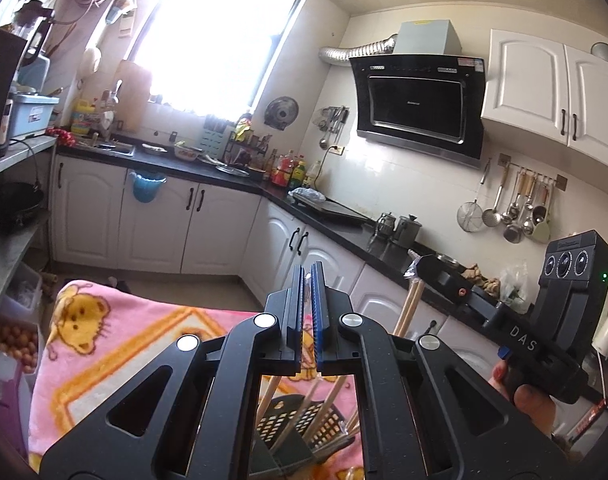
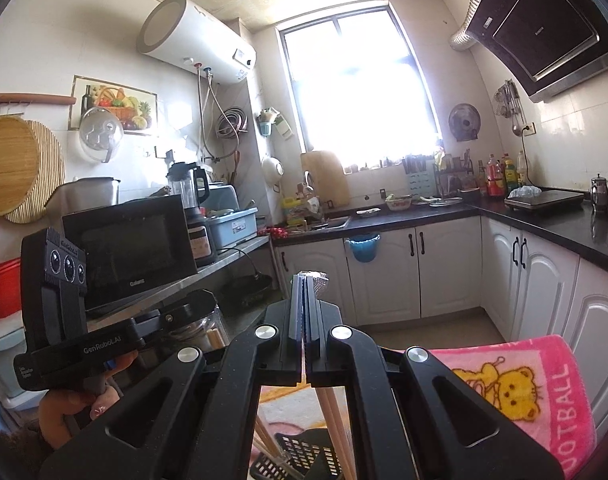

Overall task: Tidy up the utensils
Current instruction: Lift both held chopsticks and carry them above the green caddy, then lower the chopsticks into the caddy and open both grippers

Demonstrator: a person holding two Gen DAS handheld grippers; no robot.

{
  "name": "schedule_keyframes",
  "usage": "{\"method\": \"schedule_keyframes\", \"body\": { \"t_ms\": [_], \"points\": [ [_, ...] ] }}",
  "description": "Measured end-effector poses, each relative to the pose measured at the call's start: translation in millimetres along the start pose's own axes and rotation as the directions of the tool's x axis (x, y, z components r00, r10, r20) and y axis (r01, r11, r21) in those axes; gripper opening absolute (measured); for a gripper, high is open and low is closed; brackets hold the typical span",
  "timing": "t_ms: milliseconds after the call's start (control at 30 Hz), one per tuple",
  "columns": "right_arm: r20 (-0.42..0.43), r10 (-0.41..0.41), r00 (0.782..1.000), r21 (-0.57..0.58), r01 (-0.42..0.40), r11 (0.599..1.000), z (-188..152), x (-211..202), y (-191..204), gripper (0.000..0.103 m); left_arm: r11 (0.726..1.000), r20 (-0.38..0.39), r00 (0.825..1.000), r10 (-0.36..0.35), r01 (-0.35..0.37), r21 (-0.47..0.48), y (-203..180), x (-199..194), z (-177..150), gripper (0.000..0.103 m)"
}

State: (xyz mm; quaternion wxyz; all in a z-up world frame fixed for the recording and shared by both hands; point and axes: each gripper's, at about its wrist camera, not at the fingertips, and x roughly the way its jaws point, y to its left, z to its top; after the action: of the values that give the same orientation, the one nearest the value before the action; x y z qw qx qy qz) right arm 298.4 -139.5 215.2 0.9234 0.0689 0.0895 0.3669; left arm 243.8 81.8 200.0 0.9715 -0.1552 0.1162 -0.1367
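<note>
My right gripper (image 2: 306,292) is shut on a bundle of wooden chopsticks (image 2: 331,416) near their top end, where a crinkled clear wrapper (image 2: 320,280) sticks out; the sticks hang down below the fingers. In the left wrist view the same right gripper (image 1: 418,266) holds the chopsticks (image 1: 410,308) up at the right. My left gripper (image 1: 308,292) is shut with nothing between its fingers. Below both stands a black perforated utensil holder (image 1: 299,420) with several chopsticks in it, also low in the right wrist view as the holder (image 2: 304,456). The left gripper (image 2: 191,308) shows at the left there.
A pink bear-print blanket (image 1: 115,344) covers the surface under the holder. White cabinets under a black counter (image 1: 344,236) run along the back and right walls. A shelf with a microwave (image 2: 131,248) stands at the left. A person's hand (image 1: 524,400) grips the right handle.
</note>
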Motion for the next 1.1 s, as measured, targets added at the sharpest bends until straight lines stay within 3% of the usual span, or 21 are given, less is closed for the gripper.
{"method": "schedule_keyframes", "body": {
  "t_ms": [1100],
  "points": [
    [-0.113,-0.089,0.99,0.064,0.096,0.993,-82.4,21.4,-25.3,0.002,0.999,-0.128,0.991,0.043,-0.041,0.02,6.8,32.7,-67.6,0.002]
  ]
}}
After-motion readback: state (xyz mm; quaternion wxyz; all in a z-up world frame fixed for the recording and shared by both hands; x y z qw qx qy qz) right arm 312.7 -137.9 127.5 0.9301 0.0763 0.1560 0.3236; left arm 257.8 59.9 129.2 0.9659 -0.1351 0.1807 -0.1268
